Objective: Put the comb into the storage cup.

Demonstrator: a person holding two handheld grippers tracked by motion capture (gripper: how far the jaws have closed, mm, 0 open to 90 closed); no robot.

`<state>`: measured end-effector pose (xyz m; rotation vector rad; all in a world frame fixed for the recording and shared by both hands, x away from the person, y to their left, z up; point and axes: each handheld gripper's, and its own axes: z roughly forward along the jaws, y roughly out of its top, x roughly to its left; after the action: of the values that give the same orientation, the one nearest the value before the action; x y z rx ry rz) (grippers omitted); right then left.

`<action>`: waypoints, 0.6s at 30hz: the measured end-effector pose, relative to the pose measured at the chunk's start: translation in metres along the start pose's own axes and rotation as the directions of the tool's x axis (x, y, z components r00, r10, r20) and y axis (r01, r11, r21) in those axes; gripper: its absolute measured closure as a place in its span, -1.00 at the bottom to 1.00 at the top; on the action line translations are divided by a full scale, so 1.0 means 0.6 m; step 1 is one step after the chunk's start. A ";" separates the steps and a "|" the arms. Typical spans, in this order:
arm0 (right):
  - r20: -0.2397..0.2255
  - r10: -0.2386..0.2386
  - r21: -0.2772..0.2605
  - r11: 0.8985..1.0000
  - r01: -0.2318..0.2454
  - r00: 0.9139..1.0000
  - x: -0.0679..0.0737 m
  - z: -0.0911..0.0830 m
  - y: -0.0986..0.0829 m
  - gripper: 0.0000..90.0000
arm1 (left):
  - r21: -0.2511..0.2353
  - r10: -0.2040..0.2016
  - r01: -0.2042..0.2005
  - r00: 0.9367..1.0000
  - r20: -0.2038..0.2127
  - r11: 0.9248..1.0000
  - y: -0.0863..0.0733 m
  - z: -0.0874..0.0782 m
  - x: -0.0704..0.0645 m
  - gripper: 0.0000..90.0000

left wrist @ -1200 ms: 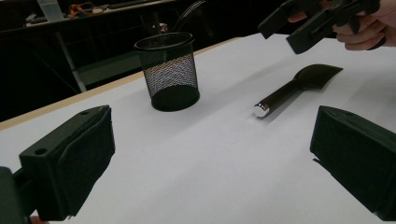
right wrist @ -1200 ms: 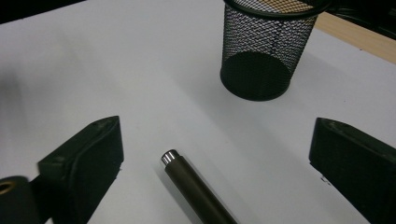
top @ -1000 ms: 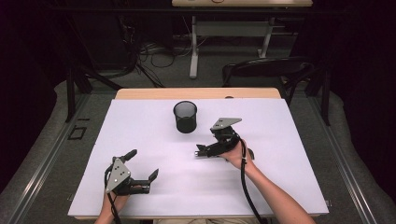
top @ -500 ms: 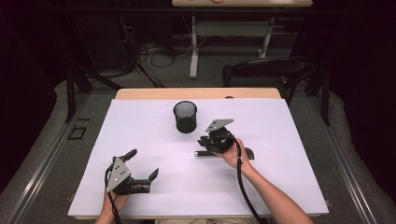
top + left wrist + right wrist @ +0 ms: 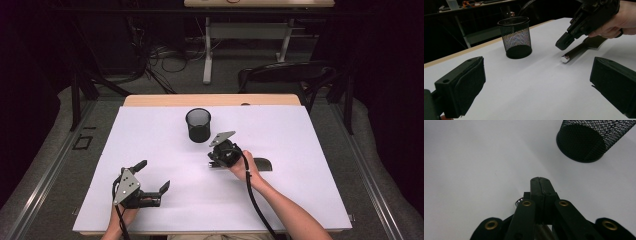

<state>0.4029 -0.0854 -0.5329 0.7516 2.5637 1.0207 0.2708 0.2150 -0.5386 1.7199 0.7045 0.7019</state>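
A black mesh cup (image 5: 198, 125) (image 5: 516, 37) (image 5: 586, 140) stands upright near the far middle of the white table (image 5: 310, 145). A dark utensil lies flat to its right, blade (image 5: 263, 164) toward the right and chrome-capped handle (image 5: 571, 53) pointing left. My right gripper (image 5: 212, 163) (image 5: 563, 44) (image 5: 540, 180) hovers just over the handle's end, jaws pressed together with nothing between them; the chrome cap (image 5: 518, 202) peeks out beneath. My left gripper (image 5: 153, 175) (image 5: 536, 85) rests open at the near left, with nothing between its jaws.
A wooden strip (image 5: 210, 100) edges the table's far side. A dark chair (image 5: 285, 75) and desk legs with cables (image 5: 207, 50) stand beyond it. Bare white surface lies between the two grippers.
My right gripper has shifted a little left along the utensil, uncovering its blade by the wrist. The left gripper and the cup have stayed put.
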 end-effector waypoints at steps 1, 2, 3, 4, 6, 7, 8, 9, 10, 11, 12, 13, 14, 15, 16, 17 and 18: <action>0.001 -0.003 0.005 1.000 0.003 1.000 0.000 0.002 0.000 1.00 | -0.004 0.000 0.000 1.000 0.000 1.000 0.001 -0.001 -0.001 -1.00; 0.002 -0.003 0.017 1.000 0.003 1.000 0.002 0.006 0.000 1.00 | -0.003 0.001 -0.001 1.000 0.002 1.000 0.001 -0.001 -0.001 -1.00; 0.002 -0.004 0.022 1.000 0.004 1.000 0.003 0.009 0.000 1.00 | -0.002 0.002 -0.002 1.000 0.003 1.000 0.001 -0.001 -0.002 -1.00; 0.004 -0.004 0.027 1.000 0.004 1.000 0.003 0.010 0.000 1.00 | -0.002 0.002 -0.002 1.000 0.005 1.000 0.001 -0.001 -0.002 -1.00; 0.007 -0.004 0.037 0.999 0.004 1.000 0.005 0.013 0.001 1.00 | -0.005 0.003 -0.003 1.000 0.003 1.000 0.002 0.000 -0.002 -1.00; 0.006 -0.005 0.039 0.999 0.005 1.000 0.005 0.015 0.001 1.00 | -0.003 0.002 -0.002 1.000 0.004 1.000 0.001 0.001 -0.001 -1.00; 0.003 -0.004 0.048 0.999 0.004 1.000 0.006 0.015 0.001 1.00 | -0.001 0.003 -0.003 1.000 0.003 1.000 0.001 0.001 -0.001 -1.00; 0.000 -0.004 0.052 0.999 0.004 1.000 0.006 0.016 0.000 1.00 | 0.003 0.002 -0.002 1.000 0.007 1.000 0.000 0.001 0.000 -1.00; -0.003 -0.004 0.055 0.998 0.005 1.000 0.006 0.017 0.000 1.00 | 0.004 0.001 -0.001 1.000 0.008 1.000 0.000 0.001 0.000 -1.00; -0.004 -0.007 0.061 0.998 0.007 1.000 0.006 0.017 0.000 1.00 | 0.002 0.001 -0.001 1.000 0.007 1.000 0.000 0.000 0.000 -1.00; -0.005 -0.004 0.067 0.998 0.005 1.000 0.007 0.017 0.000 1.00 | -0.003 -0.002 0.002 1.000 0.006 1.000 0.001 0.000 -0.001 -1.00; -0.009 -0.002 0.071 0.997 0.002 1.000 0.008 0.017 -0.001 1.00 | -0.004 0.000 0.000 1.000 0.005 1.000 0.001 -0.001 -0.001 -1.00; -0.012 -0.008 0.072 0.997 0.009 1.000 0.008 0.018 -0.001 1.00 | -0.003 0.001 -0.001 1.000 0.006 1.000 0.001 -0.001 -0.001 -1.00; -0.014 -0.010 0.076 0.997 0.011 1.000 0.010 0.017 -0.001 1.00 | -0.002 -0.001 0.001 1.000 0.008 1.000 0.001 -0.001 -0.002 -1.00; -0.016 -0.013 0.077 0.997 0.014 1.000 0.011 0.016 -0.001 1.00 | -0.002 0.002 -0.002 1.000 0.009 1.000 0.002 0.000 -0.002 -1.00; -0.019 -0.014 0.080 0.997 0.016 1.000 0.014 0.015 -0.002 1.00 | -0.003 0.002 -0.002 1.000 0.010 1.000 0.002 0.000 -0.002 -1.00; -0.019 -0.021 0.084 0.996 0.022 1.000 0.015 0.014 -0.002 1.00 | -0.002 0.005 -0.005 1.000 0.008 1.000 0.002 0.001 -0.001 -1.00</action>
<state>0.3987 -0.0766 -0.5403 0.7372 2.6388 0.9229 0.2708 0.2139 -0.5375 1.7221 0.6936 0.6989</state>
